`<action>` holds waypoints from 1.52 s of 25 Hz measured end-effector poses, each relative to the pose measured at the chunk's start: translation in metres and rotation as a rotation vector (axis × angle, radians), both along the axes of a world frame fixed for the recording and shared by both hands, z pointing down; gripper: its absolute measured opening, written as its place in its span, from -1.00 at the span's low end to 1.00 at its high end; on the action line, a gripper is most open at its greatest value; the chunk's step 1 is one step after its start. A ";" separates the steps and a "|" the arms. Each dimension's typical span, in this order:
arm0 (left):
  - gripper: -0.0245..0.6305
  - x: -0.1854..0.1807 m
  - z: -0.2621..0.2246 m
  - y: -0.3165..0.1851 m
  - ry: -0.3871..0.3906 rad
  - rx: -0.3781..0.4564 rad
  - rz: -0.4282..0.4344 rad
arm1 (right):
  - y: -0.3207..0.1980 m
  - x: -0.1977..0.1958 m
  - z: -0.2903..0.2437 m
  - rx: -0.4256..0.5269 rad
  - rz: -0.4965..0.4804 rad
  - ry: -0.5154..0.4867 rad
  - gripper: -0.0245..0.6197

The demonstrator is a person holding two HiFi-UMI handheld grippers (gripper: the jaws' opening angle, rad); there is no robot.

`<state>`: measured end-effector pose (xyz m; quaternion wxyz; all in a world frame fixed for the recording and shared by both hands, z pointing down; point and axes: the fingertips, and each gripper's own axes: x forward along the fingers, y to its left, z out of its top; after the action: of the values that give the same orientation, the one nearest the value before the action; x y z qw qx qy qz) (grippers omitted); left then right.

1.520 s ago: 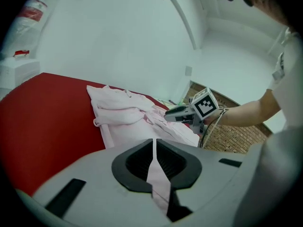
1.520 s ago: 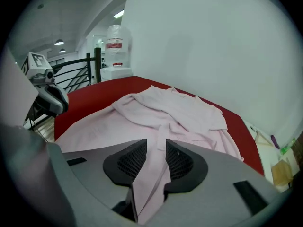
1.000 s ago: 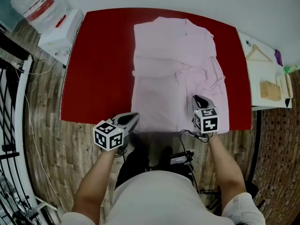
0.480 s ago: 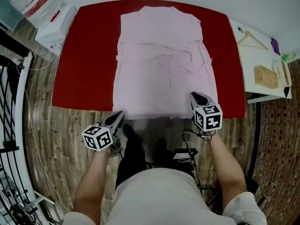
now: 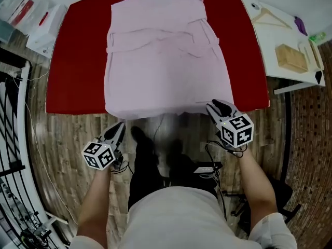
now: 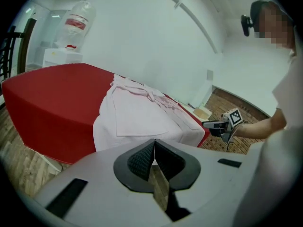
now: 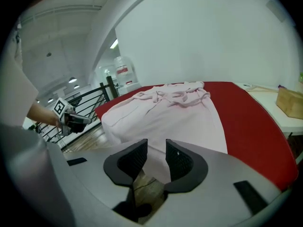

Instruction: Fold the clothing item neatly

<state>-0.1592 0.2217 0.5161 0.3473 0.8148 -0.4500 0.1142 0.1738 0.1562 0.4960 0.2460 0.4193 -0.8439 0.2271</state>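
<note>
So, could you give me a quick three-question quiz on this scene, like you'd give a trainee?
1. True or false: the pale pink cloth garment lies spread on the red table, its hem hanging over the near edge.
2. Whose fingers stand apart: A) left gripper, B) right gripper, C) both?
3. What wooden clothes item lies on the white side table?
Key: 1 true. 2 B; its fingers have just been opening, with nothing pinched between them; the left gripper is shut and empty. 3 a wooden hanger.

Pale pink garment (image 5: pixel 163 61) lies spread flat, upper centre, on the red tabletop (image 5: pixel 78 61), hem overhanging the near edge.
</note>
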 end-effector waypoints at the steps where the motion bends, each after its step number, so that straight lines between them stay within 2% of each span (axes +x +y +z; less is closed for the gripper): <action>1: -0.91 0.002 0.004 0.003 -0.001 -0.003 0.007 | 0.007 0.005 0.005 0.002 -0.019 0.008 -0.58; 5: -0.91 0.007 0.020 0.016 -0.007 -0.026 0.036 | 0.034 0.028 0.028 -0.030 -0.060 0.047 -0.42; 9: -0.88 0.004 0.042 0.022 -0.058 -0.063 0.033 | 0.050 0.054 0.046 -0.060 -0.042 0.075 -0.36; 11: -0.71 0.002 0.053 0.024 -0.080 -0.086 0.045 | 0.054 0.067 0.058 -0.079 -0.021 0.076 -0.33; 15: -0.49 -0.006 0.074 0.023 -0.109 -0.112 0.066 | 0.064 0.087 0.092 -0.143 0.015 0.091 -0.29; 18: -0.23 -0.014 0.093 0.024 -0.137 -0.125 0.082 | 0.069 0.103 0.129 -0.213 0.050 0.126 -0.22; 22: -0.06 -0.024 0.123 0.027 -0.199 -0.153 0.142 | 0.062 0.120 0.169 -0.269 0.091 0.170 -0.17; 26: -0.01 -0.032 0.153 0.022 -0.233 -0.180 0.171 | 0.055 0.122 0.194 -0.289 0.063 0.215 -0.17; 32: 0.03 -0.056 0.187 0.009 -0.251 -0.223 0.128 | 0.043 0.116 0.224 -0.306 0.053 0.240 -0.16; 38: 0.04 -0.046 0.219 -0.006 -0.247 -0.248 0.188 | 0.035 0.106 0.248 -0.305 0.008 0.275 -0.16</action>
<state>-0.2054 0.2156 0.7356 0.3749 0.7839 -0.3934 0.3001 0.2794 0.1908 0.7438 0.4186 0.4077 -0.7563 0.2941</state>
